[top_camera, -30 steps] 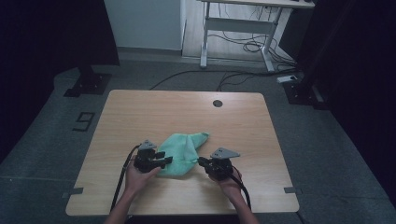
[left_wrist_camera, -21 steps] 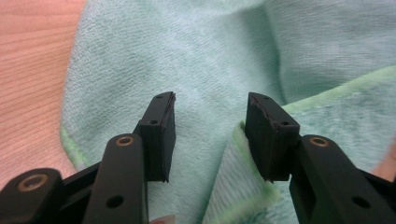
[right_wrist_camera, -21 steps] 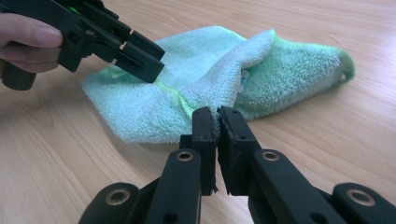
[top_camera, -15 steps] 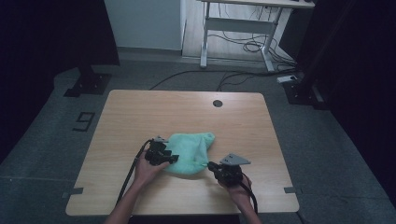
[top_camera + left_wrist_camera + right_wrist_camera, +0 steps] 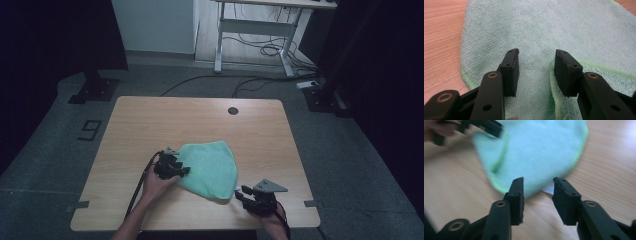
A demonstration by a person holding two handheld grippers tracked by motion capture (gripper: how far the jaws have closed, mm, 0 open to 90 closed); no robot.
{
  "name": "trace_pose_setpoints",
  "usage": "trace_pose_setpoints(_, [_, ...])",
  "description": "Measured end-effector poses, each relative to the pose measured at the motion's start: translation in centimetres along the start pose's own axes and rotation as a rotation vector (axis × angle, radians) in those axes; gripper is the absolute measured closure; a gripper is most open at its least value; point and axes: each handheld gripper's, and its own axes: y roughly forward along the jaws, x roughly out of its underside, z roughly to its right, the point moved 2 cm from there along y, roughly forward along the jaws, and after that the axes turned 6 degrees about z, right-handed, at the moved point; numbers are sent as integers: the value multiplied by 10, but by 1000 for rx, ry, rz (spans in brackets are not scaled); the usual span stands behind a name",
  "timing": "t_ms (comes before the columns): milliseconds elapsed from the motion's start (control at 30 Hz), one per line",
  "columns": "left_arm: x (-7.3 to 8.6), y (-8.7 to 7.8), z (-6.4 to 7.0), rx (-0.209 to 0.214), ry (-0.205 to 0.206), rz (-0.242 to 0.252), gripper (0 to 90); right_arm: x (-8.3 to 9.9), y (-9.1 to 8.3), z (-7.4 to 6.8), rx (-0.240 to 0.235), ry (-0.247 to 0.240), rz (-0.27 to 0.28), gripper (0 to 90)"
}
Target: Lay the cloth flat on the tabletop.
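On the near half of the table (image 5: 150,120) | green cloth (image 5: 210,167) lies folded over | left gripper (image 5: 536,72) and right gripper (image 5: 537,200) both spread, gripping nothing | further folding probably remains.

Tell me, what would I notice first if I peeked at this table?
Probably the mint-green cloth, folded over and lying near the front middle of the wooden table. Next, two black grippers with open jaws: the left gripper sits over the cloth's left edge, and the right gripper waits just off its front corner, near a small white tag.
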Motion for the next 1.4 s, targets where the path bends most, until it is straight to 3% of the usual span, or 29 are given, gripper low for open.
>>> trace_pose_setpoints(33, [0,0,0,0,0,0,556,0,0,0,0,0,0,594])
trace_pose_setpoints(67, [1,0,0,0,1,4,557,4,9,10,14,17,-25,552])
trace_pose_setpoints(200, [2,-1,-1,0,1,13,562,1,26,22,-8,80,-45,519])
trace_pose_setpoints(433, [4,-2,0,-3,7,24,562,-7,57,17,-39,84,-109,536])
trace_pose_setpoints(500, [6,-3,-1,3,5,27,562,-15,67,13,-35,112,-109,541])
trace_pose_setpoints(600, [8,-5,-2,9,2,32,564,-24,69,11,-9,148,-86,516])
trace_pose_setpoints(767, [10,-6,-3,14,-1,41,570,-32,74,13,60,122,-108,497])
trace_pose_setpoints(900, [11,-6,-3,17,-6,47,572,-28,81,8,100,67,-169,571])
trace_pose_setpoints(933, [11,-6,-3,16,-6,47,572,-27,81,7,111,56,-172,634])
trace_pose_setpoints(1033, [11,-6,-3,12,-3,49,573,-28,82,4,81,49,-159,797])
trace_pose_setpoints(1167, [11,-6,-3,13,-5,54,572,-40,88,-10,36,32,-139,842])
trace_pose_setpoints(1200, [12,-7,-3,13,-8,57,572,-56,98,-29,2,-14,-131,841])
trace_pose_setpoints(1333, [14,-8,-4,19,-18,64,572,-78,125,-63,-40,-94,-150,801])
trace_pose_setpoints(1400, [15,-10,-5,21,-16,59,572,-82,144,-73,-70,-104,-189,760])
